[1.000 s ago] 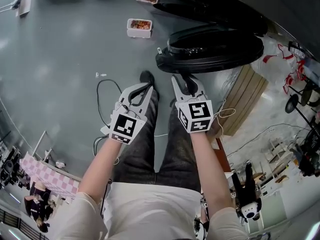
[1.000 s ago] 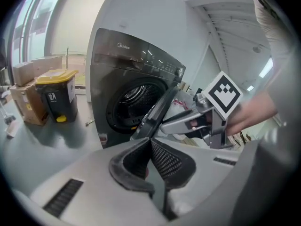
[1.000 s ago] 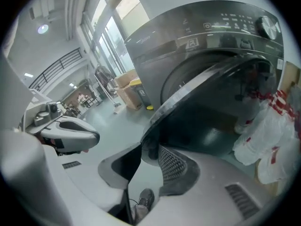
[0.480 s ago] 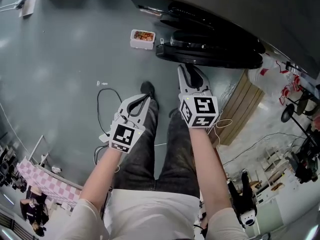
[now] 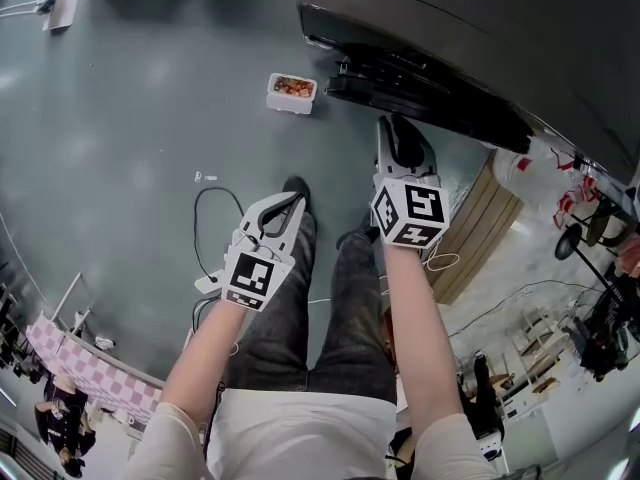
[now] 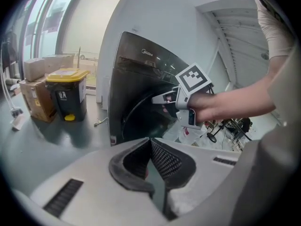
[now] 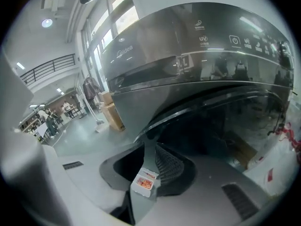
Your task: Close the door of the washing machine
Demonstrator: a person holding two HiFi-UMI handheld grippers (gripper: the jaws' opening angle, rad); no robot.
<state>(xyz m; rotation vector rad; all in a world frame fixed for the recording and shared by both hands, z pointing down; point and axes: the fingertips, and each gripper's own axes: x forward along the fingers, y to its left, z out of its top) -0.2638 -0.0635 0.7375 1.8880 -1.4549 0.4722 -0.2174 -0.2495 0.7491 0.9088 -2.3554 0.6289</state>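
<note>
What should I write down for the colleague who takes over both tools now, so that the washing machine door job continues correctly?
Left tool: shut, empty, away from the machine.
Right tool: jaws slightly apart, have just been closing, nothing between them. Its tips are at the door of the Midea washing machine; contact is unclear.
Done: the door looks nearly closed.
Left: probably one more push with the right tool until the door sits flush, then pull the tool away.
</note>
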